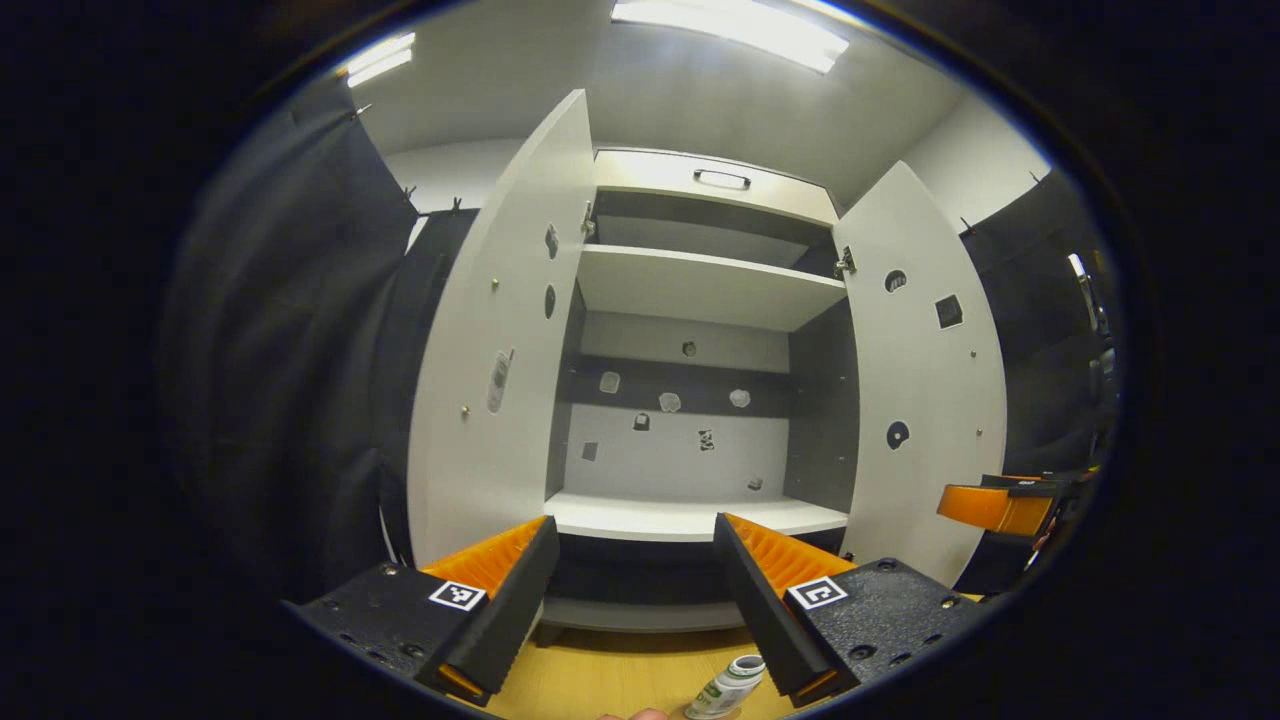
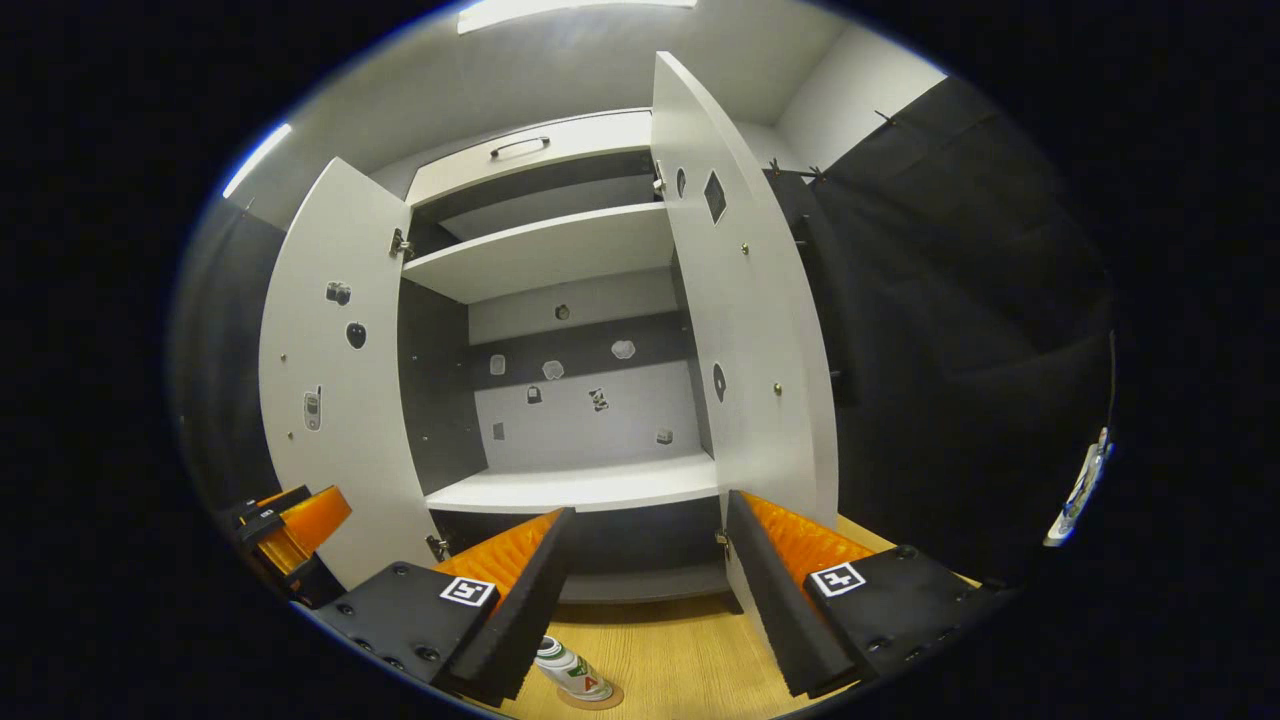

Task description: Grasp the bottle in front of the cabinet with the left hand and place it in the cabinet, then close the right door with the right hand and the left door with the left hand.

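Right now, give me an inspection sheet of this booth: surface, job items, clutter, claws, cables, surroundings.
Surface: wooden floor in front of the cabinet.
Job's things: bottle upright on the floor, on a round mark; cabinet with left door and right door both open, shelves bare.
Clutter: nothing seen.
Claws: left claw open, holding nothing; right claw open, holding nothing.
Cables: nothing seen.
Surroundings: black cloth walls, ceiling lights on.
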A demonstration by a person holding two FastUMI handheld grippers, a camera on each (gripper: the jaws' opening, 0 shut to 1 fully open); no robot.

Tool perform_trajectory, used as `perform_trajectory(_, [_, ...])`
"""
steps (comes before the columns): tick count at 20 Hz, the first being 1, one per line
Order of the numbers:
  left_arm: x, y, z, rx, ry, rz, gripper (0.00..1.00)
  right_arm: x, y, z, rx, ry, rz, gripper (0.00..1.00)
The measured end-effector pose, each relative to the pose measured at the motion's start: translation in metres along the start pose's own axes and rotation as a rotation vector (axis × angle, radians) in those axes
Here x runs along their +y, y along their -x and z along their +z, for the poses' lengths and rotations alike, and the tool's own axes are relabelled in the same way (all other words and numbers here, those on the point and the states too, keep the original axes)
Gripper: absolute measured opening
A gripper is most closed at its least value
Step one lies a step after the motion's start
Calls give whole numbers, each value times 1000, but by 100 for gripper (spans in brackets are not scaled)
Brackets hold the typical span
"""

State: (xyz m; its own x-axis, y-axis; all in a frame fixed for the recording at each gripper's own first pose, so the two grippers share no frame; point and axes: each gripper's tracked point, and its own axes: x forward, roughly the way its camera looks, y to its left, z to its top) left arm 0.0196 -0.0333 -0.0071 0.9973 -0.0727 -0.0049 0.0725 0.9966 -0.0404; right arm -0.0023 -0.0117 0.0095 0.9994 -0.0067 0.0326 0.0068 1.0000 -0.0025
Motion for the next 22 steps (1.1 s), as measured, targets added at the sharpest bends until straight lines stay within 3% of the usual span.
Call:
perform_trajectory(7, [-74,-15,-87,121,72,-152,95,-27,19,6,-7,48,-62,98])
perform_trajectory(15, [-94,-15,-238,279,60,-115,95,-50,39,7,22,78,-109,98])
perform_trajectory(22, [-91,0,-309,379,27,-82,95,-58,45,7,50,93,-136,98])
